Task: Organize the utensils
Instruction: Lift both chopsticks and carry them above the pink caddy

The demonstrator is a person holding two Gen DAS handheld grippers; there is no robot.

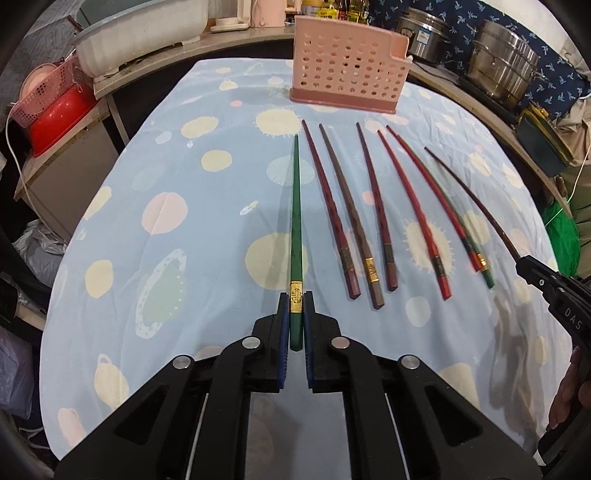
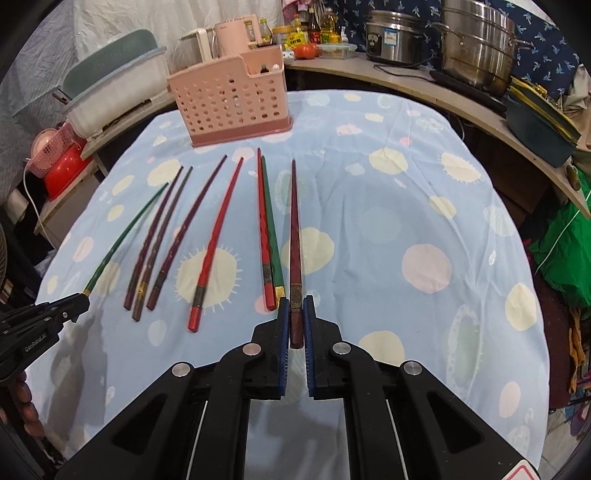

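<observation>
My left gripper (image 1: 296,297) is shut on the thick end of a green chopstick (image 1: 296,221), its tip pointing at the pink perforated utensil holder (image 1: 349,79). My right gripper (image 2: 295,302) is shut on the thick end of a dark red chopstick (image 2: 294,236). Several more chopsticks lie side by side on the cloth between the two: red, brown and green ones (image 1: 364,221) (image 2: 214,236). The holder (image 2: 231,101) stands upright at the table's far edge. The right gripper shows in the left wrist view (image 1: 532,267) and the left gripper in the right wrist view (image 2: 79,301).
A light blue spotted cloth (image 1: 166,258) covers the table. A white basin (image 1: 140,37) and red bowl (image 1: 55,118) are at the far left. Steel pots (image 2: 476,48) and a rice cooker (image 2: 395,35) stand on the counter at the back right.
</observation>
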